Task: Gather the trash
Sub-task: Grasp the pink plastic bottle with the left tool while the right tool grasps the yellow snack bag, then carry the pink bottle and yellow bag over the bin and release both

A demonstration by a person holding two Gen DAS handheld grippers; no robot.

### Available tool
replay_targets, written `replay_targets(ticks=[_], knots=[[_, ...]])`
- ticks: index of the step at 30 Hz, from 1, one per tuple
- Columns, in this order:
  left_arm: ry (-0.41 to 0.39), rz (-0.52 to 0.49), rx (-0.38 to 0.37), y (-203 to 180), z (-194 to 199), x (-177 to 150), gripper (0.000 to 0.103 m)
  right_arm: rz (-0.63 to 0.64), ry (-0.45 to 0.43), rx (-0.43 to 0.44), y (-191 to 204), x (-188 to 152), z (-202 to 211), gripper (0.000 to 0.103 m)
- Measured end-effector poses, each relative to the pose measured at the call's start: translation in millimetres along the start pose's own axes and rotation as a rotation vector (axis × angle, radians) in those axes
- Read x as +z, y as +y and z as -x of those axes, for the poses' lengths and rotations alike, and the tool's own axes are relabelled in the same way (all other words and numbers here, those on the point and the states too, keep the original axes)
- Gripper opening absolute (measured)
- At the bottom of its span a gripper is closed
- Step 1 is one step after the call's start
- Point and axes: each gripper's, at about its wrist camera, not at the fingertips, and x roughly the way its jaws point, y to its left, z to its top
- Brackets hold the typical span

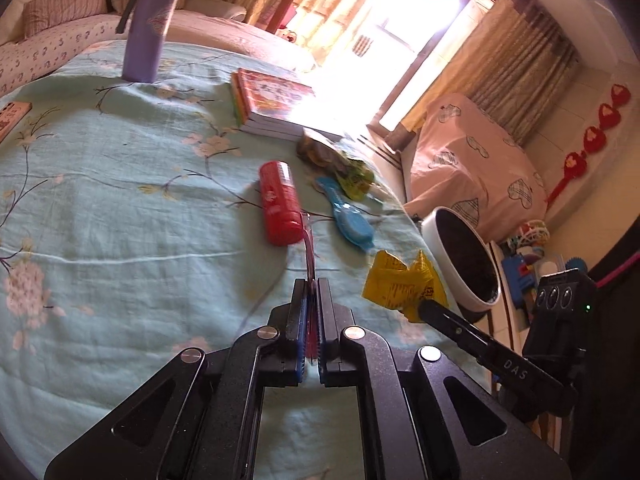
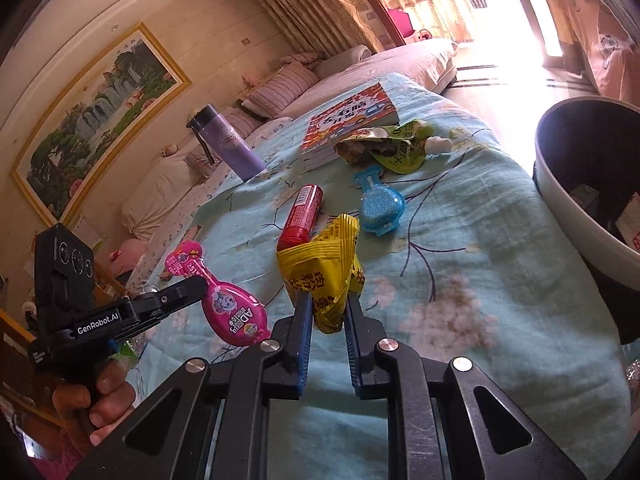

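Both loaded: left gripper [image 1: 312, 292] pinches the thin pink pouch [image 2: 228, 306] edge-on; right gripper [image 2: 326, 300] clamps a crumpled yellow wrapper [image 2: 324, 264]; either could slip (slick foil) before the bin [image 2: 560, 200].

The left half of the pale green flowered bedspread [image 1: 120, 208] lies bare and passable. Right of centre, a red plastic tube [image 1: 279, 208], a blue glittery packet [image 1: 349, 216] and stacked books [image 1: 272, 104] crowd the way; a white round bin [image 1: 464, 264] stands at the bed's right edge.

Four wrappers [image 2: 322, 270], two bottles [image 2: 228, 142], one book stack [image 2: 348, 120], one bin [image 2: 568, 204].
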Motion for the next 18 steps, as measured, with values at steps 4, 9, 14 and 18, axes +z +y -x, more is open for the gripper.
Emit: replay_targets(ticks=[4,9,14,18], knots=[[0.005,-0.044,-0.026,-23,-2,-4,0.003,-0.011,-0.028,-0.024,-11,-2,19,0.016],[0.025,-0.101,-0.052,-55,-13,-10,0.003,-0.024,-0.060,-0.062,-27,-5,41,0.016],[0.051,-0.154,-0.077,-85,-28,-15,0.003,-0.046,-0.095,-0.101,-46,-5,63,0.016],[0.067,-0.186,-0.092,-106,-37,-16,0.003,-0.070,-0.116,-0.123,-61,-7,76,0.016]])
